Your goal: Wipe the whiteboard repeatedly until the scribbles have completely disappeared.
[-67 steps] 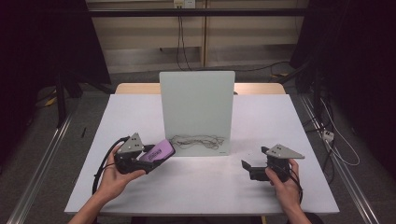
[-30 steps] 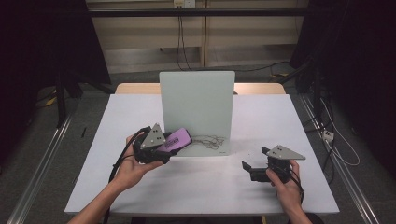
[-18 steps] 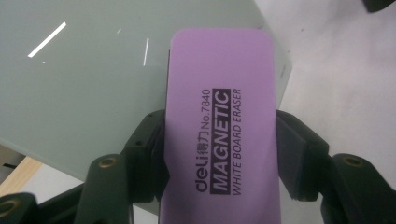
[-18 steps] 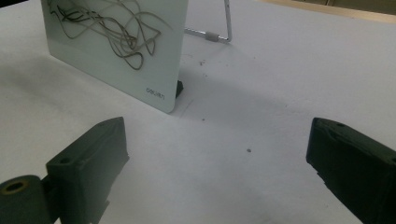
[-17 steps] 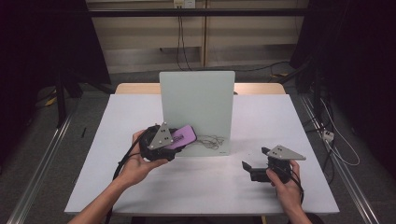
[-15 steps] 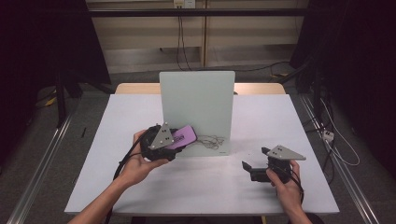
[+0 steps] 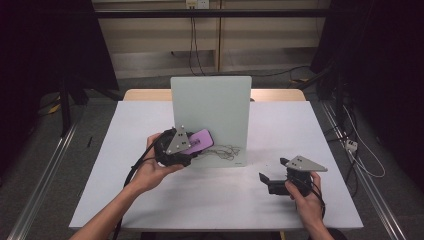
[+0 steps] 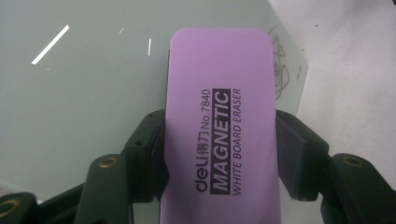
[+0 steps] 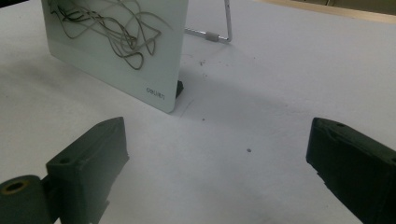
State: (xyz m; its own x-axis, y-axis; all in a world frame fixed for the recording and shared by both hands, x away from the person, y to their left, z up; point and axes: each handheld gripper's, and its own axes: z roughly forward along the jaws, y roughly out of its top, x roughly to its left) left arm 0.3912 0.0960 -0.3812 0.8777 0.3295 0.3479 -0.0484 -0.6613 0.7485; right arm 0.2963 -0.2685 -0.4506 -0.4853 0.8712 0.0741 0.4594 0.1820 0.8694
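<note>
I saw the purple eraser (image 8: pixel 221 126) clamped in my left gripper (image 7: pixel 186 150), against the scribbled whiteboard (image 7: pixel 212 112) mid-worktop (image 7: pixel 300 125); my right gripper (image 7: pixel 272 181) gaped wide, holding nothing, near the front edge.

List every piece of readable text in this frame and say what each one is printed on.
"deli" with two Chinese characters I cannot make out, then "No.7840": on the purple eraser clamped in the left gripper.
"MAGNETIC": same eraser, white letters on a black bar.
"WHITE BOARD ERASER": same eraser, beneath that bar.
Small logo at the whiteboard's lower corner, seen from the right gripper view: likely "deli", too small to be sure.
</note>
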